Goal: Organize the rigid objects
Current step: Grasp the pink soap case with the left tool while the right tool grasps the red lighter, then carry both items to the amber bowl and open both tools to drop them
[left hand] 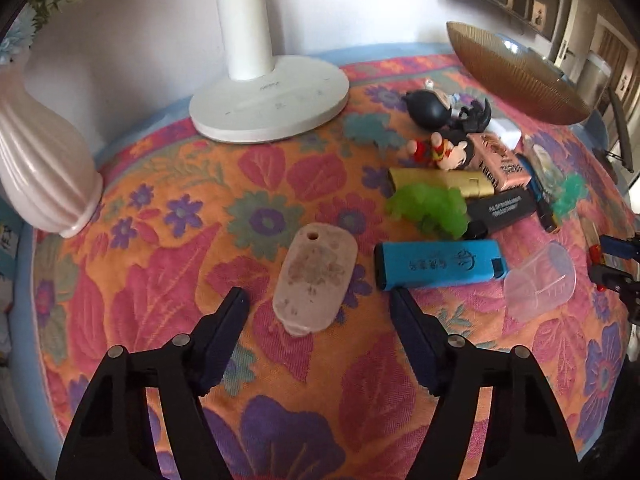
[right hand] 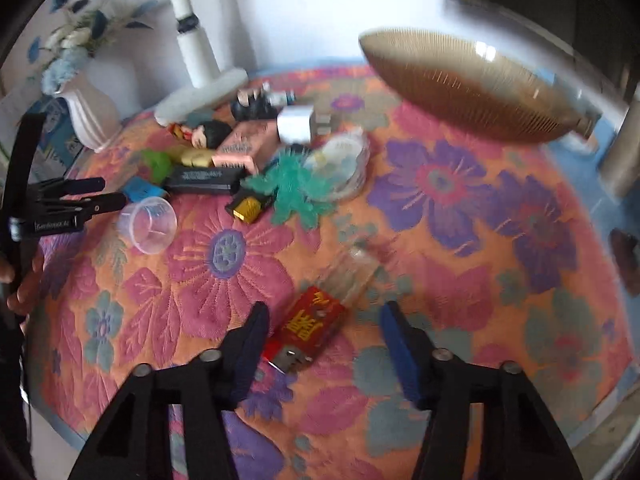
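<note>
1. Your left tongs are open, jaws either side of the stone tag; pads not touching it. The tag lies flat on the counter, hole end away from you.
2. Just right of the tag: blue lighter, lying flat, close to your right jaw tip.
3. Clear cup lies on its side, right of the blue lighter.
4. Behind the lighter is the pile: green toy, gold tube, black box, pink box, figurines, all touching or overlapping.
5. Your right tongs are open too, straddling the red lighter. Left pad is just beside it; contact unclear, picture blurred. Right pad is well apart.
6. Red lighter lies flat on the counter, metal end toward you, well apart from the pile.
7. Brown bowl sits at the far right, tilted. Lamp base and vase stand at the back left.
</note>
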{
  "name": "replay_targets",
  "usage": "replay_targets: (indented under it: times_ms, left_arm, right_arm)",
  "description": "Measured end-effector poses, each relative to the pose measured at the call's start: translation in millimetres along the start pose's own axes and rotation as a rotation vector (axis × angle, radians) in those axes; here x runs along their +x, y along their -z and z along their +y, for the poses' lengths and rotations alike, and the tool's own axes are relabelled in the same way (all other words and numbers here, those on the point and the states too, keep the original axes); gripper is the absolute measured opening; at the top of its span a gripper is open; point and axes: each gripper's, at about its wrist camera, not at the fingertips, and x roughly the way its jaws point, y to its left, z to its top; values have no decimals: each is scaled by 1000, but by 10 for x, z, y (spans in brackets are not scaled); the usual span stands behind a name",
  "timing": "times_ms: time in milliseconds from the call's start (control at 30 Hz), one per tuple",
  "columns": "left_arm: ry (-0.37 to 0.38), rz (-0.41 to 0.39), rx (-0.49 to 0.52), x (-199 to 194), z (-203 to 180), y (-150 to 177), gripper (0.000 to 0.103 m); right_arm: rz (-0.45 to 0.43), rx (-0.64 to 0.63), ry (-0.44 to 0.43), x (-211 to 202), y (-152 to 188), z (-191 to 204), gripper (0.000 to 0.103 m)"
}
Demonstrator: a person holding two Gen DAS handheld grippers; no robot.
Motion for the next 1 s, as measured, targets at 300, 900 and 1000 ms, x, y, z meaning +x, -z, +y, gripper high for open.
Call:
replay_targets:
  times_ms: [300,900,1000]
  left_arm:
    - [12,-33,-44,4,-52,-77,31]
    - [-78,-35,-228,-378,-502,587,43]
    - [-101,-47,-227,-356,-533,564,39]
  right_arm:
    - [-49,-166,8,-33,26,269,23]
    - [-42,-142,-70,-86,219,-301,61]
    - [-73,-152,-46,-110,264,-212,44]
